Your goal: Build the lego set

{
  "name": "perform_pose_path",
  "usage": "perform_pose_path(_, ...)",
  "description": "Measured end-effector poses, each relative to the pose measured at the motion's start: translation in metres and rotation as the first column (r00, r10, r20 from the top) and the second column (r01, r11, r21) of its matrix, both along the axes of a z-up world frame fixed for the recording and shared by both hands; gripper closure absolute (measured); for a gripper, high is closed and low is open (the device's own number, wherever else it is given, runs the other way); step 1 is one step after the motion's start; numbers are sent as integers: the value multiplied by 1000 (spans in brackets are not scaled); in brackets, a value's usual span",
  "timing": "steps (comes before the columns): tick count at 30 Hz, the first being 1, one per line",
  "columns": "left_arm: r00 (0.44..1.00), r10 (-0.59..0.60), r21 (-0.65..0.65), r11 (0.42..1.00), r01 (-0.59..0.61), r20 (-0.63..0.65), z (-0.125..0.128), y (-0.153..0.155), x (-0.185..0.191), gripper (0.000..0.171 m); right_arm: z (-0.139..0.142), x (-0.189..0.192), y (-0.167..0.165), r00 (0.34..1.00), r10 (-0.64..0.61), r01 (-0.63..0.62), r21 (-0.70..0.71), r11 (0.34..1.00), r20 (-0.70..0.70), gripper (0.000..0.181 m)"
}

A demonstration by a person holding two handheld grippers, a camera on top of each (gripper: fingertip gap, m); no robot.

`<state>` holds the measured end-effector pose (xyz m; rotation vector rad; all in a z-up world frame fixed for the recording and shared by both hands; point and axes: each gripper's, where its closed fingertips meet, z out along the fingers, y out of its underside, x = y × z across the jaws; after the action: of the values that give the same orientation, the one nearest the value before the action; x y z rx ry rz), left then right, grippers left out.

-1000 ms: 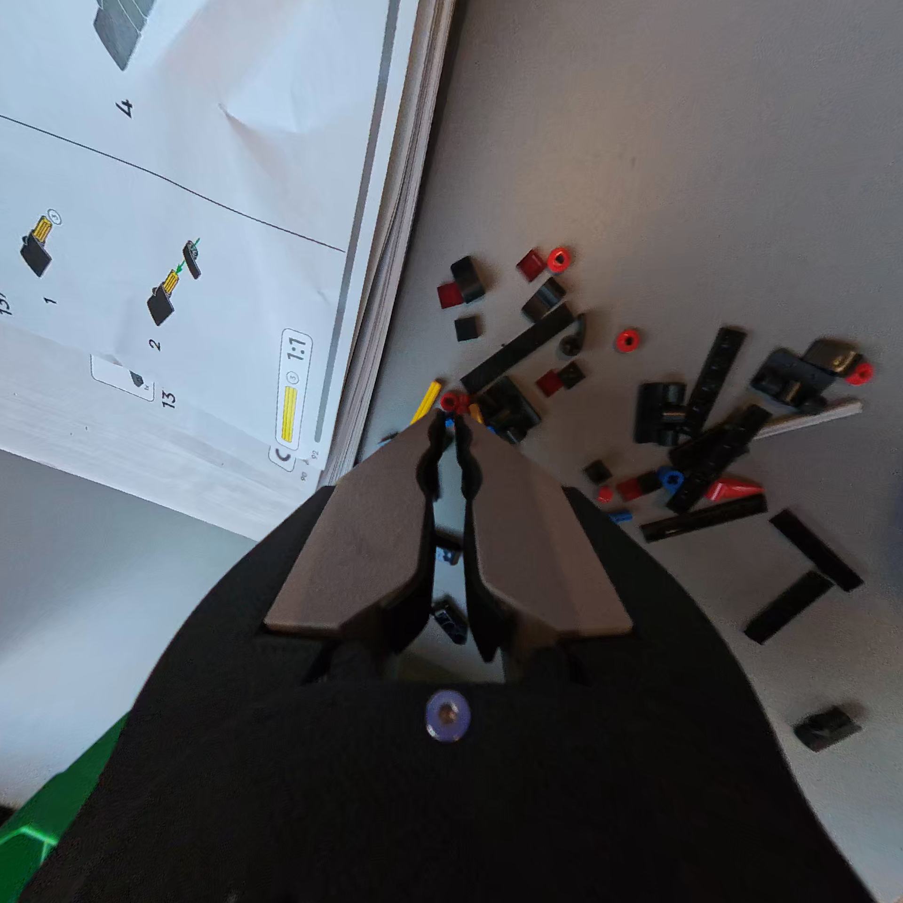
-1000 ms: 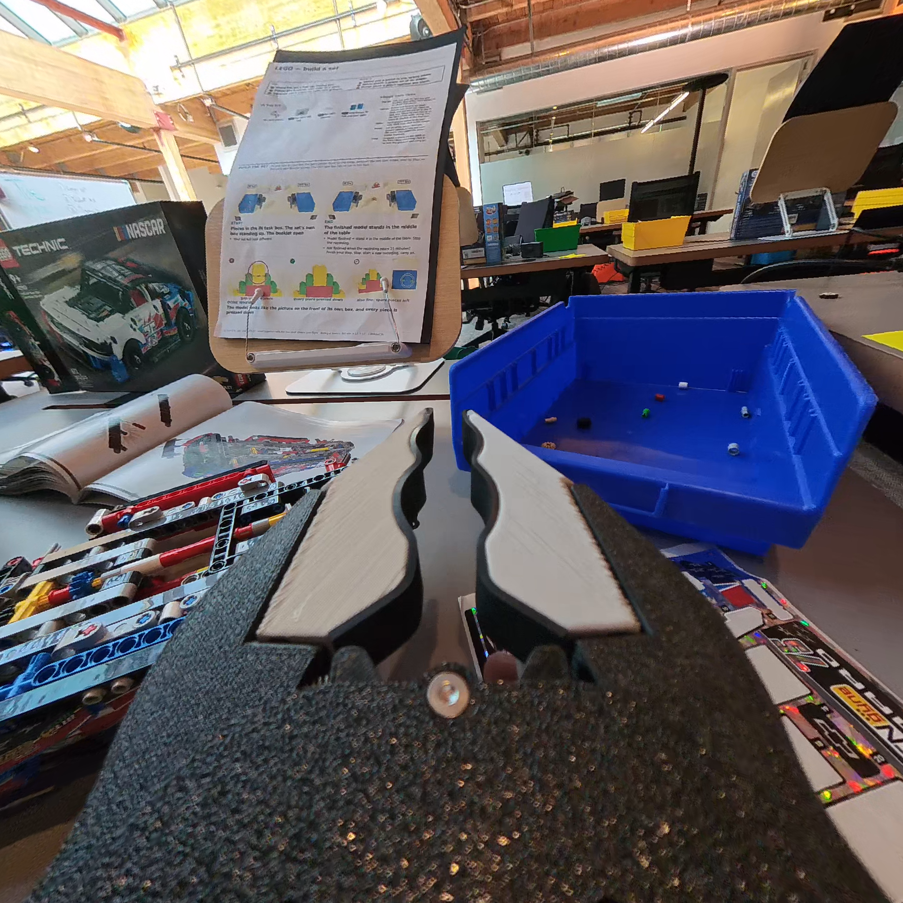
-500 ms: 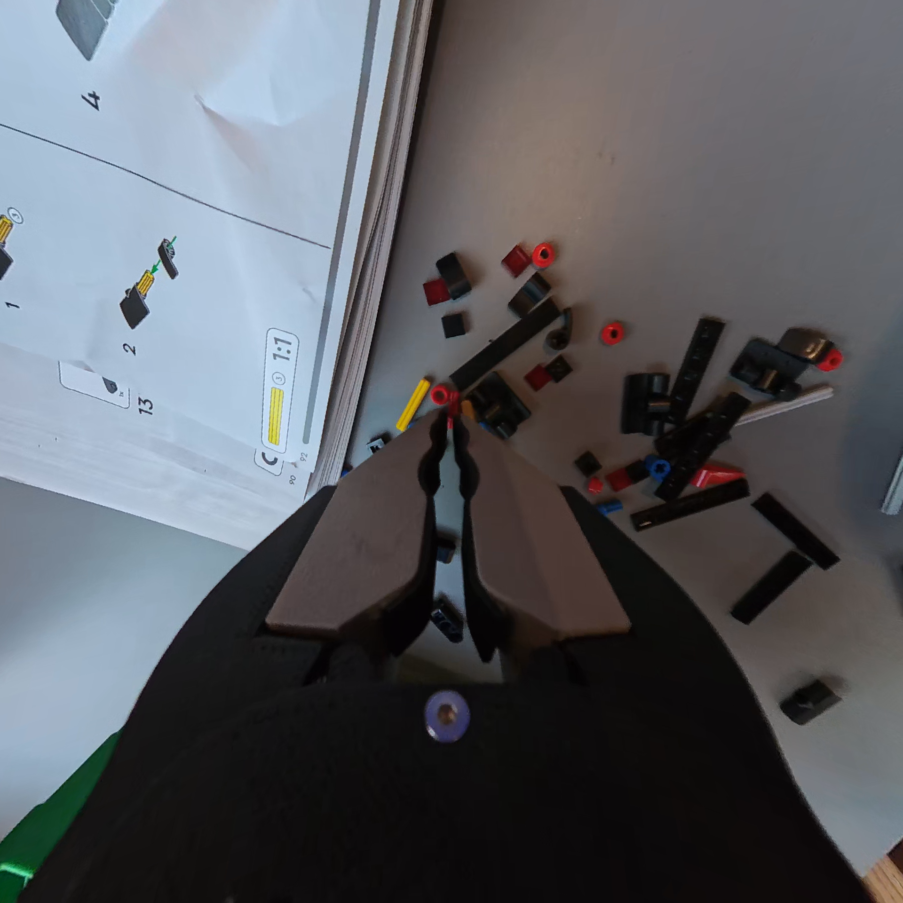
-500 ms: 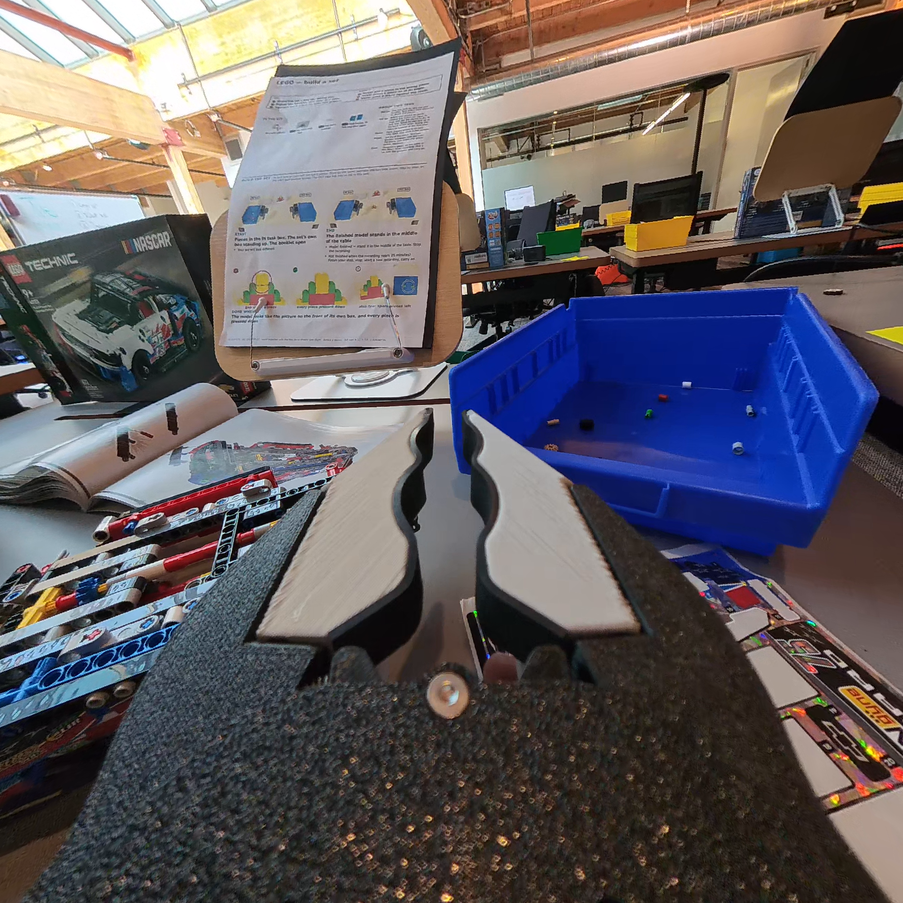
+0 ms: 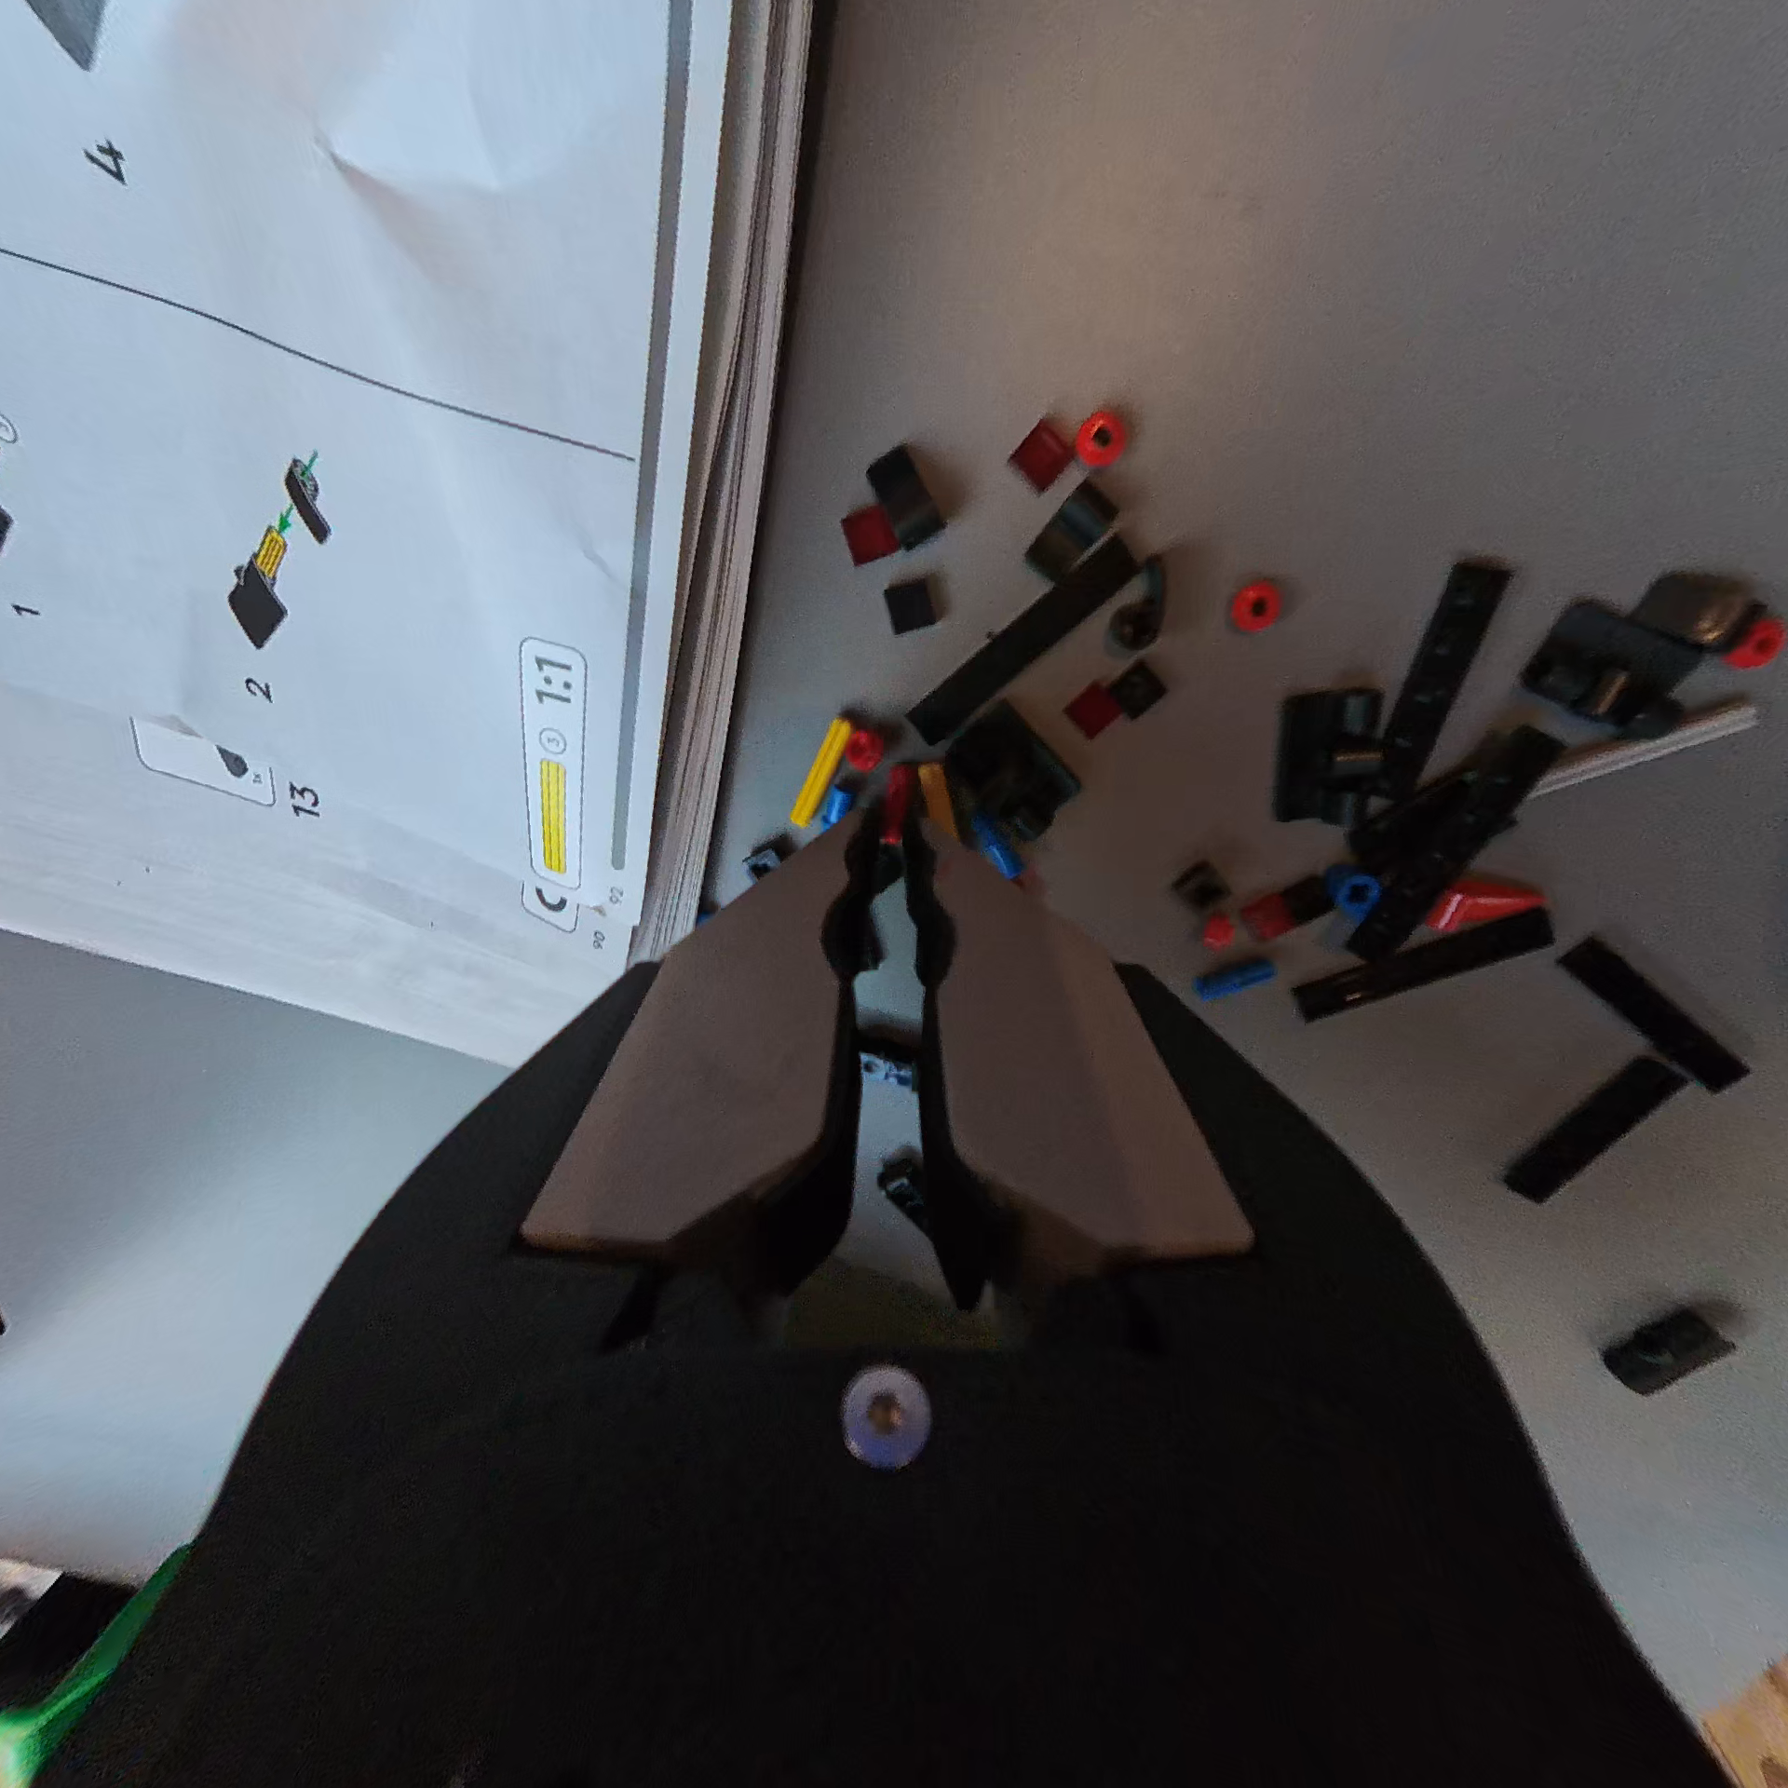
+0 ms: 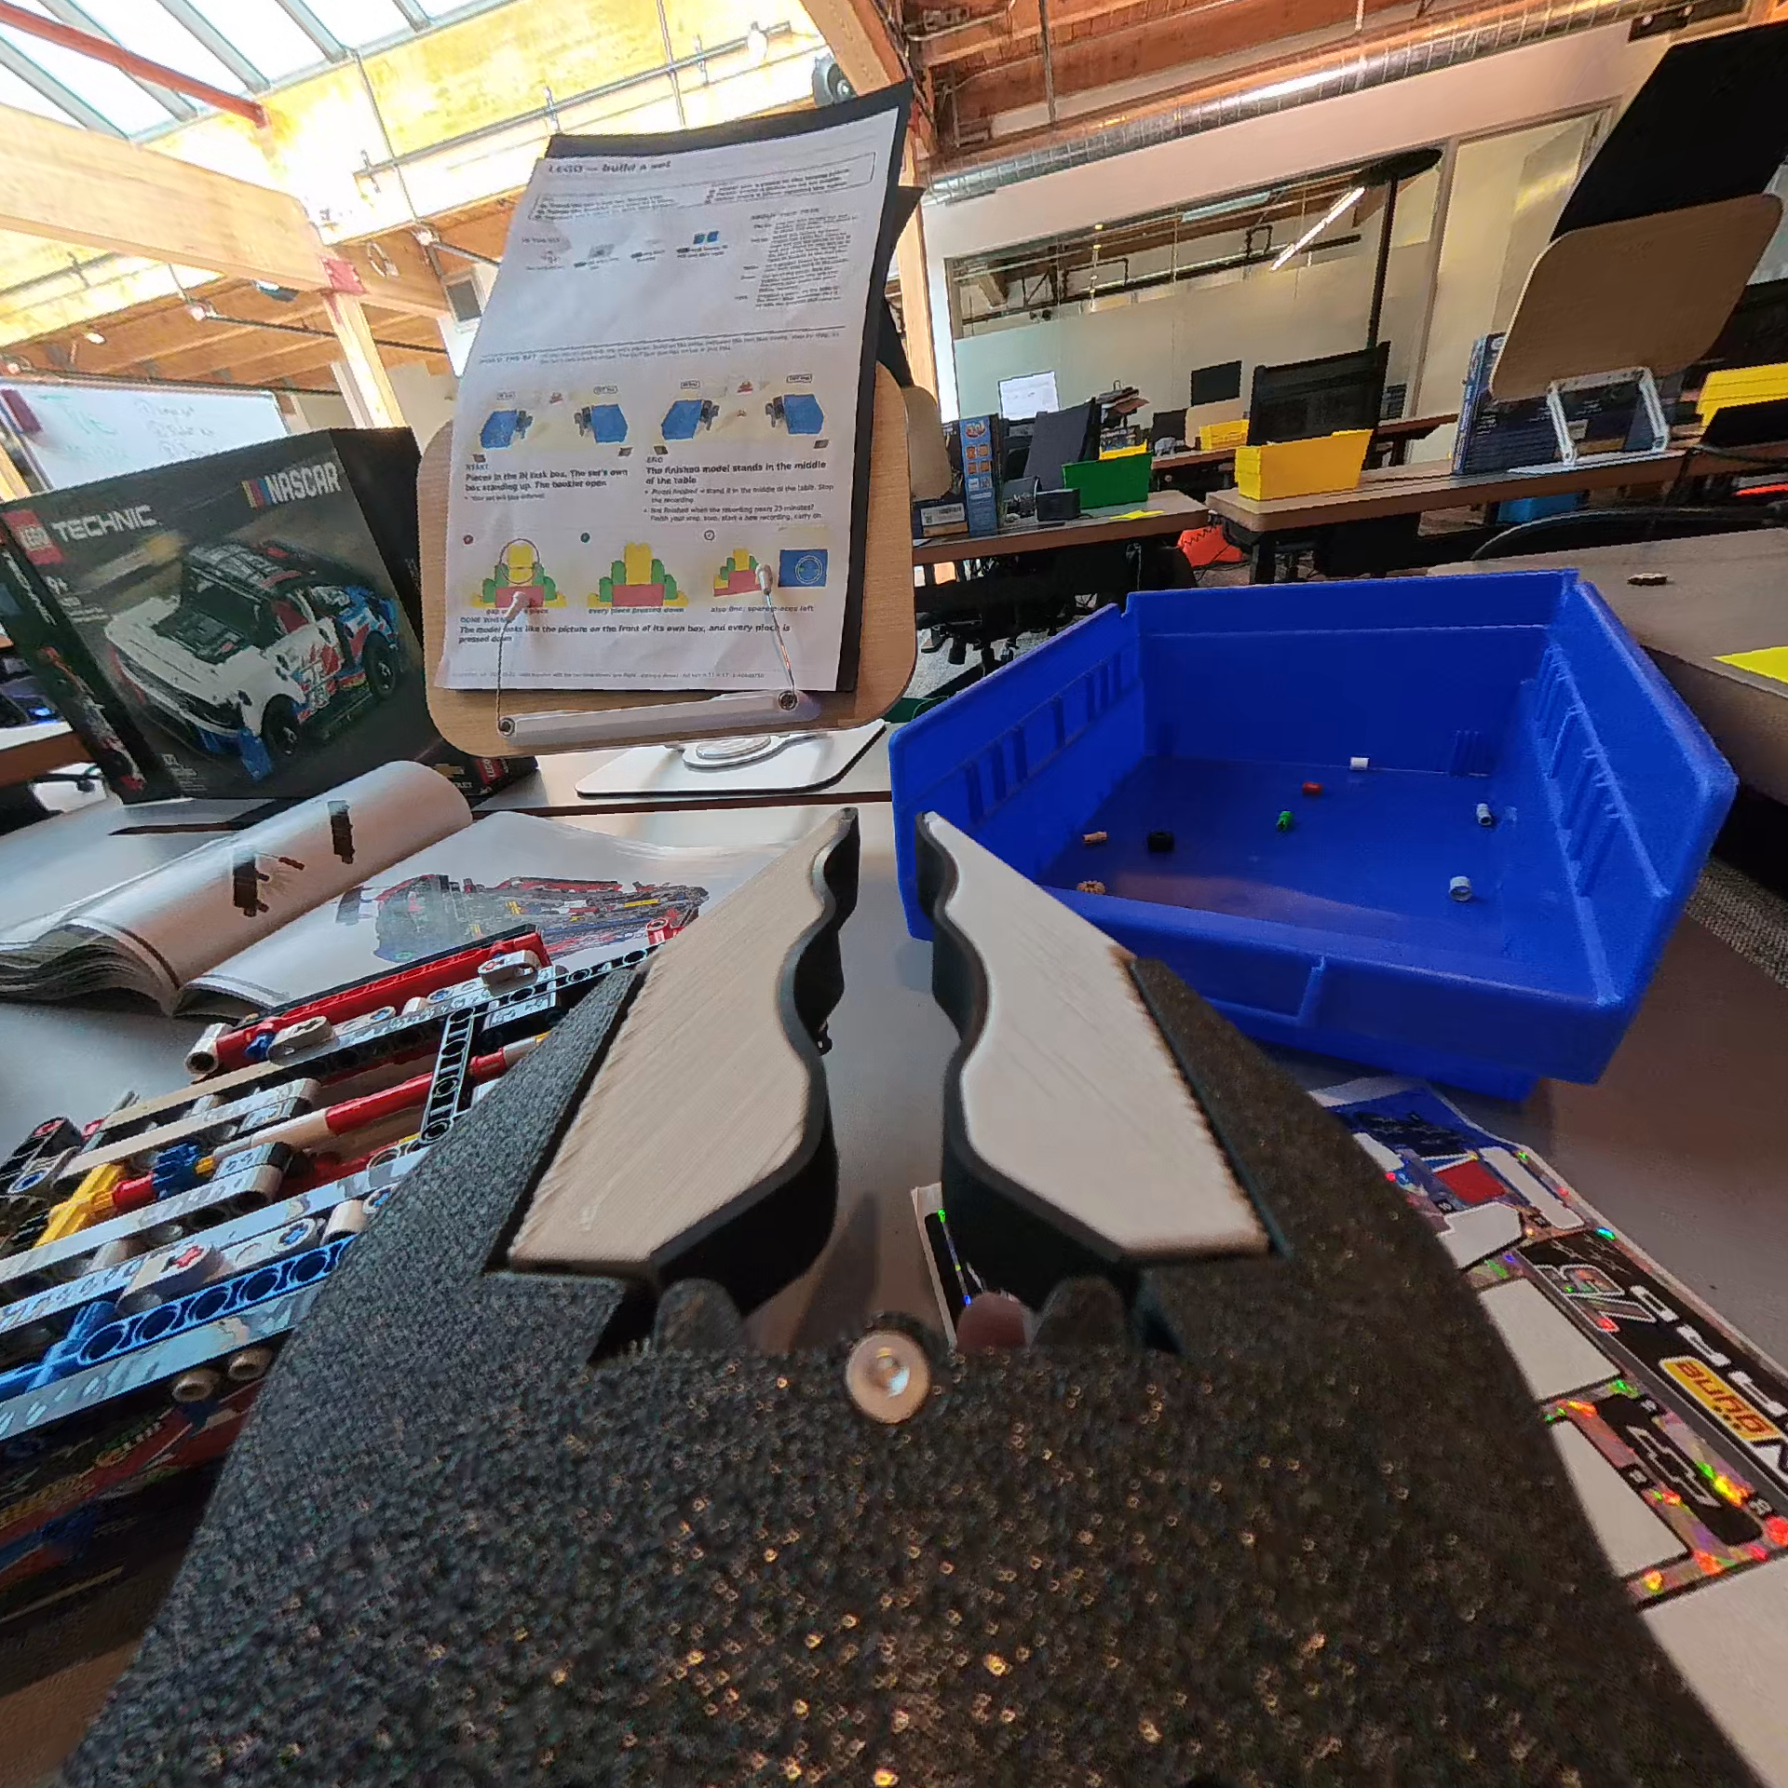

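Left gripper (image 5: 895, 840) clenched on a small red pin (image 5: 896, 799), tips pointing down over the grey surface (image 5: 1355, 242). Just past the tips: a yellow axle (image 5: 820, 771), a red bush (image 5: 864, 743), blue pins and a scatter of black and red lego pieces (image 5: 1403, 774) spread to the right. To the left, the open instruction booklet (image 5: 339, 435), its page edge just beside the pile.

Right gripper (image 6: 885, 847) slightly parted, grasping nothing, fingers (image 6: 697, 1055) hovering above the surface. Left of them, the half-built lego car frame (image 6: 242, 1142); to the right, a blue bin (image 6: 1355, 822) with a few tiny pieces; beneath, a sticker sheet (image 6: 1596, 1355). Beyond, the set's box (image 6: 213, 610) and a paper on a stand (image 6: 668, 416).
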<state>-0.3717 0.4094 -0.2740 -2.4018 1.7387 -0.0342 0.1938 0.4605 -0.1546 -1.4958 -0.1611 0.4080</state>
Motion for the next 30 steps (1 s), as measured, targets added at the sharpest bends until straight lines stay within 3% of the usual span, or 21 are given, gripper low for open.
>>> perform_pose_path(17,999,-2,-22,1000,3,41,0,-2,11,166,0,1,0,1000,5,-5,0,1000,-11,171)
perform_pose_path(30,997,63,-17,998,-62,47,0,1,10,170,0,1,0,1000,8,-8,-1,1000,-15,171)
